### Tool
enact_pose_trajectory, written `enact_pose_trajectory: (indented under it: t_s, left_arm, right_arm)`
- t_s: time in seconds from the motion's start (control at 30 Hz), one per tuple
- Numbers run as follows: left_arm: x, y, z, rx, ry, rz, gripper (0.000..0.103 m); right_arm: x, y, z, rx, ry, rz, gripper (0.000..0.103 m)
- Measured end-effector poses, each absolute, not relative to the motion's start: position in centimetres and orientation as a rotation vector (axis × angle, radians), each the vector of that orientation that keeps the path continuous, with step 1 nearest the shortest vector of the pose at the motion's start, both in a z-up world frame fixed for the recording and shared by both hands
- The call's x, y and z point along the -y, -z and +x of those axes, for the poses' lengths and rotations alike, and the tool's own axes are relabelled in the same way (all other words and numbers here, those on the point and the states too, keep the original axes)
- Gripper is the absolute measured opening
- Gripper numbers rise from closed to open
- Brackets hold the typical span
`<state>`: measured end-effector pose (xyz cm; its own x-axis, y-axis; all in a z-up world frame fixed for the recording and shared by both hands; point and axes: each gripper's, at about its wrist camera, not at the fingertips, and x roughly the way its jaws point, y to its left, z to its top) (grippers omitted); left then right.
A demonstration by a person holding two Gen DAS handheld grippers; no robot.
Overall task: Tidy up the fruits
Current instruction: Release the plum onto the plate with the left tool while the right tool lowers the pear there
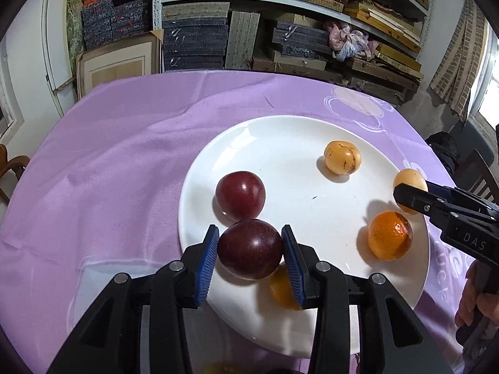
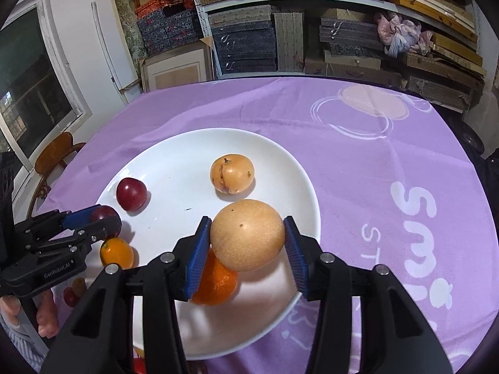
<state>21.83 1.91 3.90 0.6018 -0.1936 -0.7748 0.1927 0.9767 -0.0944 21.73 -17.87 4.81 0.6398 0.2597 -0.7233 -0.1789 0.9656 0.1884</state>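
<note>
Fruits sit on or hang over a round white ceramic plate (image 1: 312, 131) on a purple tablecloth (image 1: 109, 162). Nearest, left gripper (image 1: 250, 249) clenched on a dark red round plum (image 1: 250, 248), blue ribbed pads pressing both its sides, held above the plate's near-left rim. Right gripper (image 2: 247, 237) clenched on a pale tan round fruit (image 2: 247, 234), held over the plate's near-right part. Under the held plum, a small orange fruit (image 1: 280, 290), partly hidden. Bright orange mandarin (image 1: 389, 235) on the plate, below the right gripper. Second dark red plum (image 1: 240, 194) on the plate's left side, just beyond the held one. Yellow-tan speckled round fruit (image 1: 342, 157) farther back on the plate, apart from the rest. Far behind, metal shelves of stacked flat boxes (image 1: 199, 37).
</note>
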Motion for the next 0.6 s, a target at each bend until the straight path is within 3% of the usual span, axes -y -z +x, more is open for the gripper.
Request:
enact_pose_trajectory:
  t_s: [0.27, 0.4, 0.6]
  left_arm:
    - [-1.5, -3.2, 22.9, -0.901, 0.222, 0.014, 0.044]
    - [-1.6, -3.8, 22.2, -0.872, 0.206, 0.014, 0.071]
    - [-4.2, -6.7, 18.9, -0.835, 0.183, -0.027, 0.076]
  right_arm:
    - [17.1, -2.9, 24.2, -0.884, -0.239, 0.099, 0.046]
    - [17.8, -3.4, 23.9, -0.863, -0.231, 0.109, 0.048]
    - [20.0, -8.1, 17.9, -0.729, -0.262, 0.156, 0.054]
